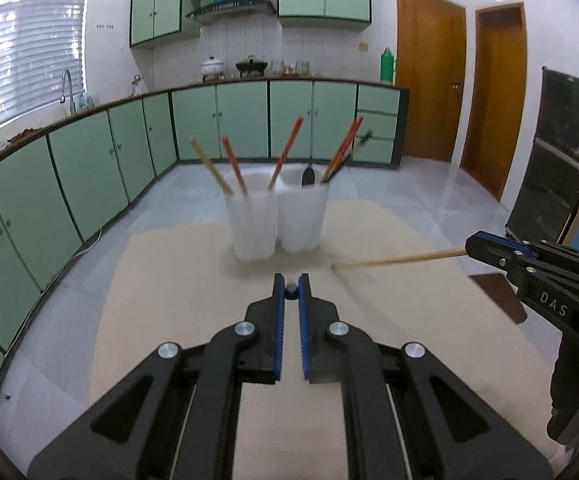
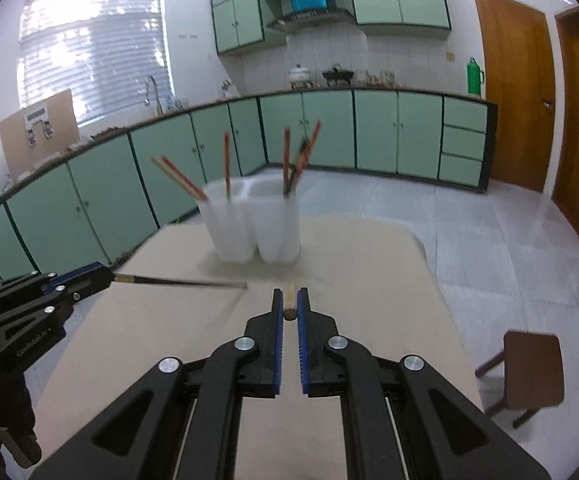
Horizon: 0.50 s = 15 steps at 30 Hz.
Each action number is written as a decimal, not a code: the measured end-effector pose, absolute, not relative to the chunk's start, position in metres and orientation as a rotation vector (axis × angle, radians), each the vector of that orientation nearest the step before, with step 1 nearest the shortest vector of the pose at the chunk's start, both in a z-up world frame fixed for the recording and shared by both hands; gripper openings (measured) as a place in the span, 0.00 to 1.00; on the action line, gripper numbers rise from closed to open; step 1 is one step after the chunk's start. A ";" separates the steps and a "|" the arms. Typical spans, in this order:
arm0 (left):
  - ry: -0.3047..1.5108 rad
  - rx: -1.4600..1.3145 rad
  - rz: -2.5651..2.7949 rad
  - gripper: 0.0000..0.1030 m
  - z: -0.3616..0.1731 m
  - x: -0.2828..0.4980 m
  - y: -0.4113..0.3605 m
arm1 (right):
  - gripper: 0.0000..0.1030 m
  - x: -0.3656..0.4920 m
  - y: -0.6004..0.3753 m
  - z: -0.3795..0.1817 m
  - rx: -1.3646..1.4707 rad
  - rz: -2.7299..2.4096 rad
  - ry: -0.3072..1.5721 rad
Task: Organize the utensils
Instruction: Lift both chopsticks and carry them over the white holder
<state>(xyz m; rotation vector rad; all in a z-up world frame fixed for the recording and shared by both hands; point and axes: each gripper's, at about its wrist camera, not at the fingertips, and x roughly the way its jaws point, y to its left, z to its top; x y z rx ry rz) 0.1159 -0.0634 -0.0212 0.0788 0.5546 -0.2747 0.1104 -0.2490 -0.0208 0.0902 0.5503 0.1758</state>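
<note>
A white two-compartment holder stands on the beige table, with several red and tan chopsticks and a dark spoon in it; it also shows in the right wrist view. My left gripper is shut on a dark chopstick, seen end-on between its pads. My right gripper is shut on a tan wooden chopstick that points left over the table. Both grippers are just in front of the holder.
The table edge runs close behind the holder. A brown wooden stool stands on the tiled floor to the right. Green kitchen cabinets line the far wall and left side. Wooden doors are at the right.
</note>
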 end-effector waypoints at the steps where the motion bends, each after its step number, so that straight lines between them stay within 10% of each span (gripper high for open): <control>1: 0.543 0.077 -0.276 0.06 -0.016 0.118 -0.063 | 0.06 0.112 -0.249 -0.016 0.089 0.184 0.541; 15: 0.481 0.065 -0.318 0.05 0.020 0.144 -0.060 | 0.06 0.151 -0.244 0.032 0.062 0.308 0.510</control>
